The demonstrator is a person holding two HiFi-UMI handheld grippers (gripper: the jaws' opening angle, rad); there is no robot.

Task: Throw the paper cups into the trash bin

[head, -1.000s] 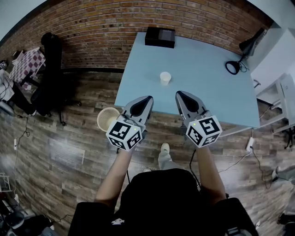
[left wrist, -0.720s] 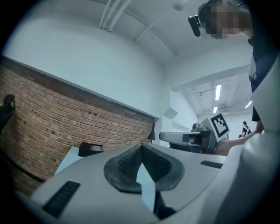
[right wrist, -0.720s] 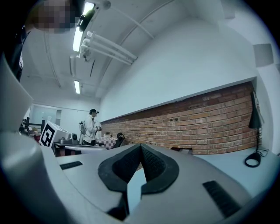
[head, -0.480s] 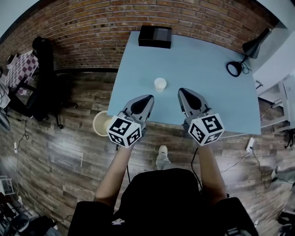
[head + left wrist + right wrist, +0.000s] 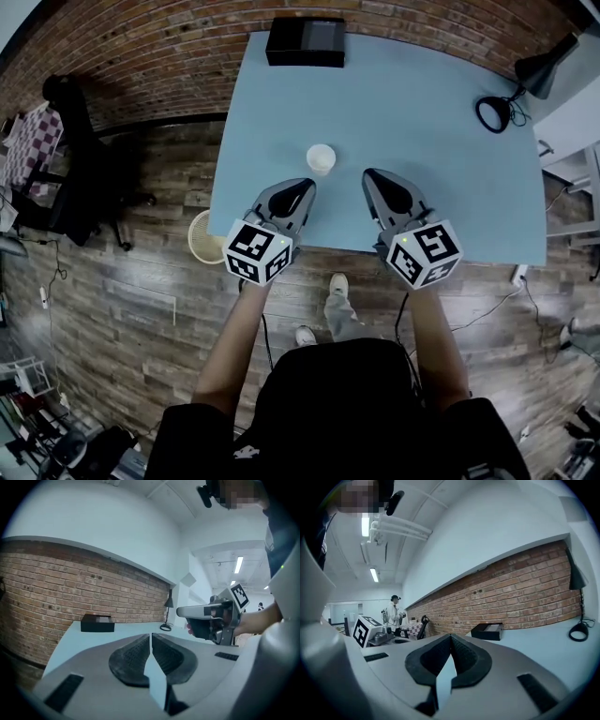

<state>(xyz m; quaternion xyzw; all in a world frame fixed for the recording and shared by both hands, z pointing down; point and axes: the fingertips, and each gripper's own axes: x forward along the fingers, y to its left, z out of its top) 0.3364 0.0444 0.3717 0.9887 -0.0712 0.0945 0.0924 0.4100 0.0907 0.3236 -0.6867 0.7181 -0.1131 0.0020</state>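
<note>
Nearest to us, the trash bin (image 5: 201, 238) is sitting on the floor at the near left corner of the table (image 5: 431, 122), low down and seemingly partly tucked under its edge. A cup let go from table height could easily be missing that opening or bouncing off the rim. Above the near edge we are holding the left gripper (image 5: 301, 187) and the right gripper (image 5: 371, 176) side by side, each with its jaws pressed together and nothing between them. If we are reaching in like this, the closed tips will be shoving the paper cup (image 5: 321, 158) instead of straddling it. The cup is standing upright just beyond them, nearer the left gripper. Being light, it is likely to tip, roll away towards the far black box (image 5: 306, 42), or crumple under a hard squeeze
</note>
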